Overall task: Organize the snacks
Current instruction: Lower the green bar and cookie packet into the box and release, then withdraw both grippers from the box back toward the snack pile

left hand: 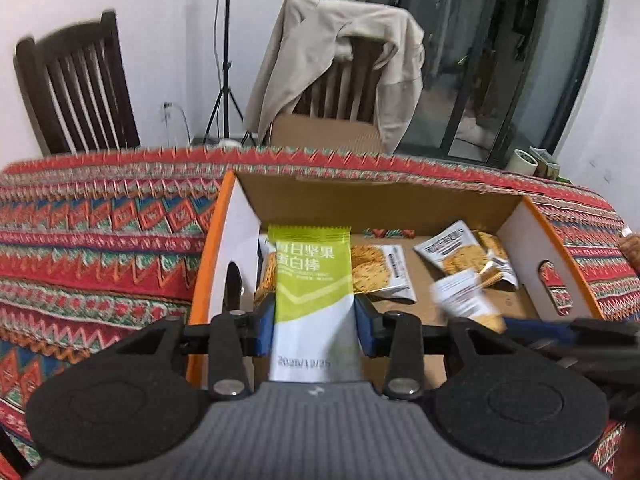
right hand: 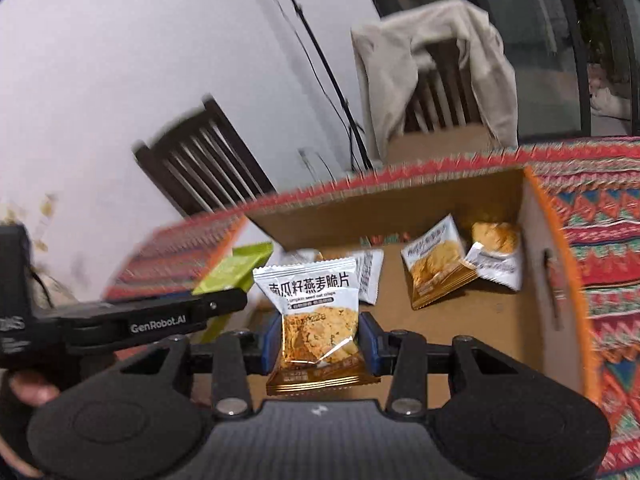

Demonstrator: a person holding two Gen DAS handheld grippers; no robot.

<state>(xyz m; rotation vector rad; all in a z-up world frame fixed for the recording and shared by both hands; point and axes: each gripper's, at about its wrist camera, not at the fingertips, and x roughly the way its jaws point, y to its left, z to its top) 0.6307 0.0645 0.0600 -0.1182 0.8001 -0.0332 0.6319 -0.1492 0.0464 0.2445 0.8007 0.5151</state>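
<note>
- Cardboard box open on top, so entry is from above; near side looks low/open, walls stand on far, L & R sides.
- Left tool w/ green bar fills the box's L part, close to the white L wall.
- Right tool w/ crisp packet sits just beside it; the two tools crowd the near edge.
- Loose crisp packets clutter the box floor mid & far R; bare cardboard floor near R is free.
- Tabletop L of the box is unobstructed cloth.
- Chairs stand behind the tabletop.
</note>
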